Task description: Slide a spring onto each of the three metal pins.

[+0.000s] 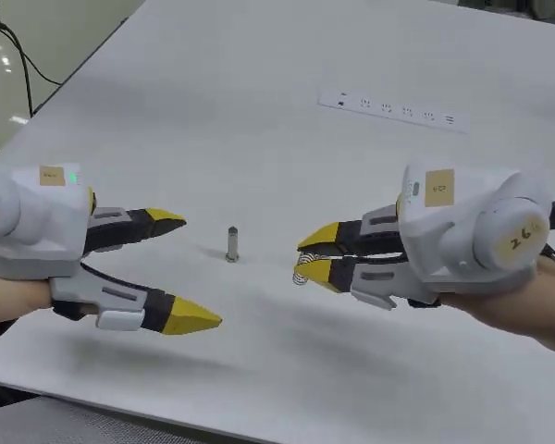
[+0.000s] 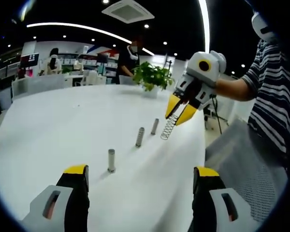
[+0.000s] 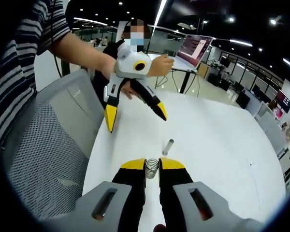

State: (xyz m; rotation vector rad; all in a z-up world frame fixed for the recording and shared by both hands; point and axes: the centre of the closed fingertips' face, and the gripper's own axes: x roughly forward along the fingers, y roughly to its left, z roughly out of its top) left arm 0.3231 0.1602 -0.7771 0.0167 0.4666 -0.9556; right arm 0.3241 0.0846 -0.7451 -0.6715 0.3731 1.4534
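Observation:
Three short metal pins stand upright in a row on the white table: nearest pin, middle pin, far pin. One pin stands between the two grippers, and also ahead of the right jaws. My right gripper is shut on a small coil spring, which hangs tilted from its yellow tips just right of the far pin. The spring sits pinched between the right gripper's jaws. My left gripper is open and holds nothing, its jaws spread wide short of the nearest pin.
A white power strip lies at the table's far side and a black cable runs off the far left. A grey mesh chair stands by the table's near edge. A potted plant and a laptop stand further off.

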